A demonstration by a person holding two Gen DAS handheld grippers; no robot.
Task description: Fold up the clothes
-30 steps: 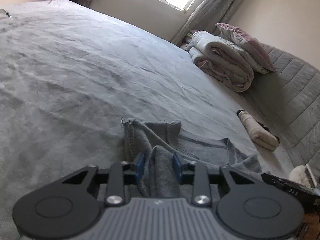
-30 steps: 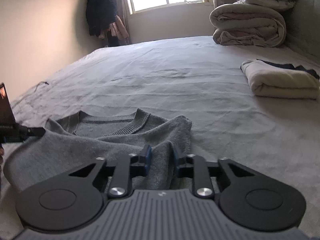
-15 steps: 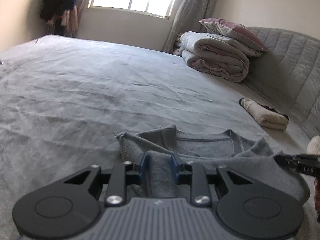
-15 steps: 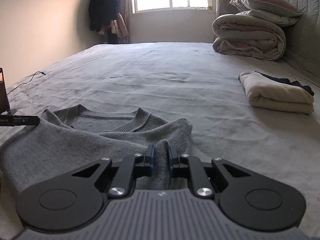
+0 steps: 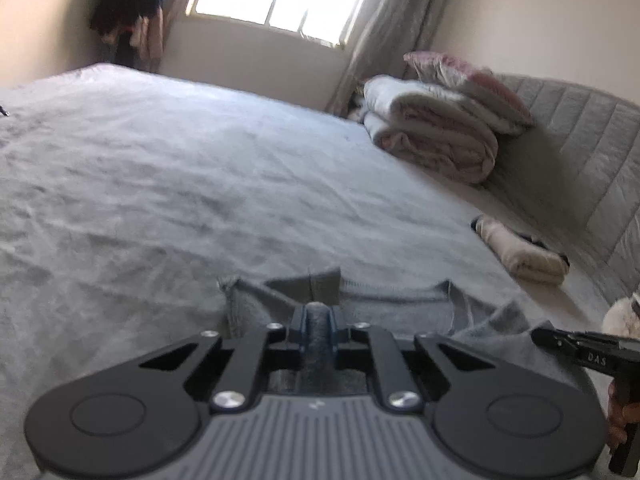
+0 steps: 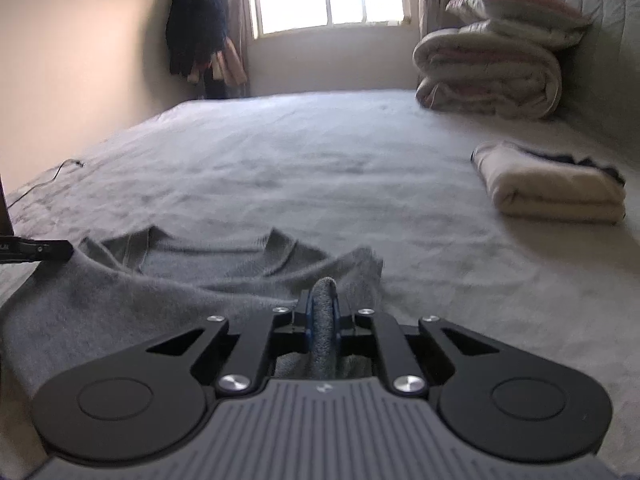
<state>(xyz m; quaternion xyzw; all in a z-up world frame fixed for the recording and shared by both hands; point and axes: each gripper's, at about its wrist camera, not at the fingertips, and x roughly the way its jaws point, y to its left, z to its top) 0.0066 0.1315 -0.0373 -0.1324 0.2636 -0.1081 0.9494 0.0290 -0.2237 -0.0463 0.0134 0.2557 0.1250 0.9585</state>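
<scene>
Both grippers' jaws, just closing, are pinching the gray sweater [image 6: 120,300] lying at the bed's [image 6: 320,168] near edge: left gripper [image 5: 317,322], right gripper [image 6: 322,312], each squeezing a fold.

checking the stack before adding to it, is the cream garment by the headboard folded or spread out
Folded. The cream garment lies on the bed as a compact bundle with a rounded fold edge.

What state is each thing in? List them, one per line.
Grey sweater: spread on the bed, unfolded, pinched at two spots.
Left gripper: jaws just closed on a sweater fold.
Right gripper: jaws just closed on a sweater fold.
Cream garment: folded.
Quilt: folded, stacked.
</scene>
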